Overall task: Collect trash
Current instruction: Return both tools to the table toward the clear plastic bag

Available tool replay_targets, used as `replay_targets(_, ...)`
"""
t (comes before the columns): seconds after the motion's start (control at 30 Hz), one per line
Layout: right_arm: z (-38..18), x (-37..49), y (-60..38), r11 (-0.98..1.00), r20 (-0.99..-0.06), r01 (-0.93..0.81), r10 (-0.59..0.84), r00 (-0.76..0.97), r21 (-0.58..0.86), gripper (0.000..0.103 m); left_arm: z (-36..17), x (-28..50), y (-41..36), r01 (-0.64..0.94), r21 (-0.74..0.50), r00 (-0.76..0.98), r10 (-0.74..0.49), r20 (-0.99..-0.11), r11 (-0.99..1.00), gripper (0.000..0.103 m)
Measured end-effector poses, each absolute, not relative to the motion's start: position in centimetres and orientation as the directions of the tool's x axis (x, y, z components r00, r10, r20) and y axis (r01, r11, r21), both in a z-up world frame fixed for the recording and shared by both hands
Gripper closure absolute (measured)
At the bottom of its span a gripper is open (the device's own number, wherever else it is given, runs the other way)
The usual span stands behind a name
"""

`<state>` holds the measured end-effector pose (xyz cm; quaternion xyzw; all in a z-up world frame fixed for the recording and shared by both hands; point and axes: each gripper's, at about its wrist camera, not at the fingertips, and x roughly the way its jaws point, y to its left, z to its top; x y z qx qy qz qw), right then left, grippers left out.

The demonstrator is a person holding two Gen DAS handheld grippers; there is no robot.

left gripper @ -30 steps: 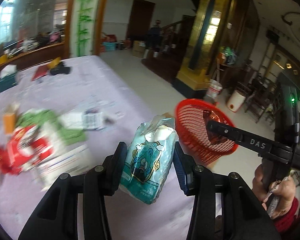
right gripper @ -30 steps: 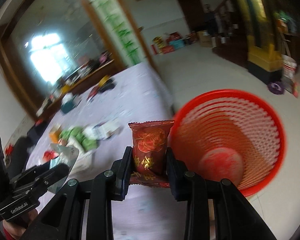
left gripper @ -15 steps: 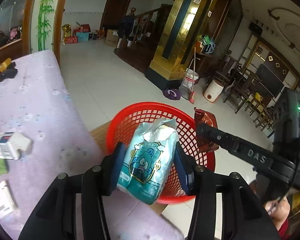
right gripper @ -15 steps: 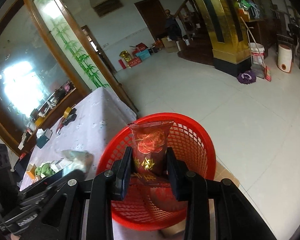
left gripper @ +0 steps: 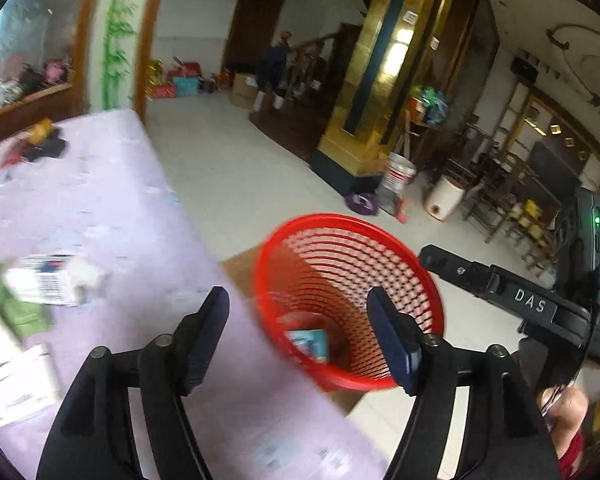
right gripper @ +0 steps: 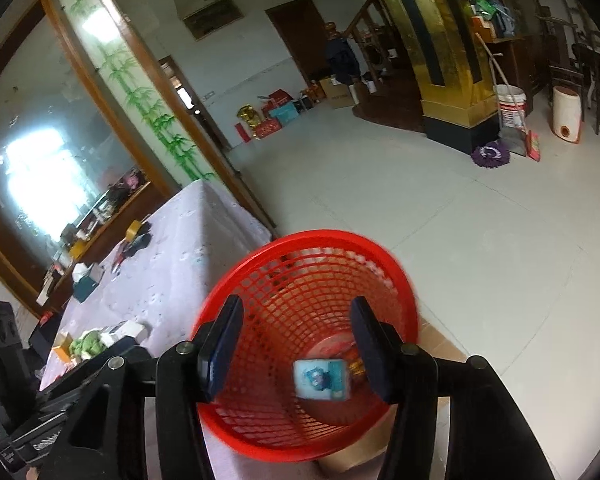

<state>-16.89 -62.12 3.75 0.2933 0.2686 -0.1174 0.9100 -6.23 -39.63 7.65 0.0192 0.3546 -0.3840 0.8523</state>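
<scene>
— Red mesh basket [left gripper: 348, 300] fills the space ahead of both my claws. What has changed since a second ago?

— A second ago my left claw [left gripper: 300, 332] clamped a teal packet and my right claw [right gripper: 296, 344] clamped a red wrapper. Both have just been opening, the jaws stand apart, and nothing is between them.

— Where is the trash?

— The teal packet [right gripper: 321, 380] lies at the bottom of the basket. The red wrapper [right gripper: 340, 346] seems to lie beside it, half hidden behind my right finger, so I cannot be sure.

— What does each view give?

— My left view shows the table [left gripper: 112, 216] in its lilac cloth with the leftover trash [left gripper: 48, 280], boxes and green wrappers, blurred, plus my right claw reaching in from the side. My right view looks straight down into the basket, which stands just beside the table's edge on something brown.
</scene>
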Motion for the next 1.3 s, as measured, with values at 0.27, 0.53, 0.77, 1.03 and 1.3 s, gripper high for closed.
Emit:
replay_targets(0.27, 4.8, -14.4, -55.5, 0.874, -0.560, 0.242, 0.040, 0.827, 0.421, 0.042, 9.2, -7.3, -29.8, 0.558, -0.211, 0.586, -0.561, -0.585, 0.802, 0.029)
replay_targets(0.53, 4.7, -11.6, -47.1, 0.925, -0.584, 0.077, 0.168, 0.794, 0.372, 0.038, 9.6, -7.4, -18.5, 0.386, -0.168, 0.700, -0.407, -0.586, 0.907, 0.027)
replay_targets(0.77, 4.5, -10.6, -42.6, 0.935, -0.597, -0.003, 0.229, 0.769, 0.355, 0.035, 7.7, -5.0, -6.9, 0.109, -0.157, 0.755, -0.184, -0.629, 0.982, 0.025)
replay_targets(1.03, 3.8, -9.4, -38.7, 0.941, -0.633, -0.074, 0.280, 0.721, 0.332, 0.035, 3.1, 0.9, -1.9, 0.039, -0.178, 0.702, -0.154, -0.696, 0.983, 0.026)
replay_targets(1.3, 3.5, -7.7, -37.2, 0.935, -0.659, -0.118, 0.321, 0.680, 0.334, 0.034, 1.3, 3.8, -4.6, 0.101, -0.132, 0.639, -0.166, -0.751, 0.986, 0.058)
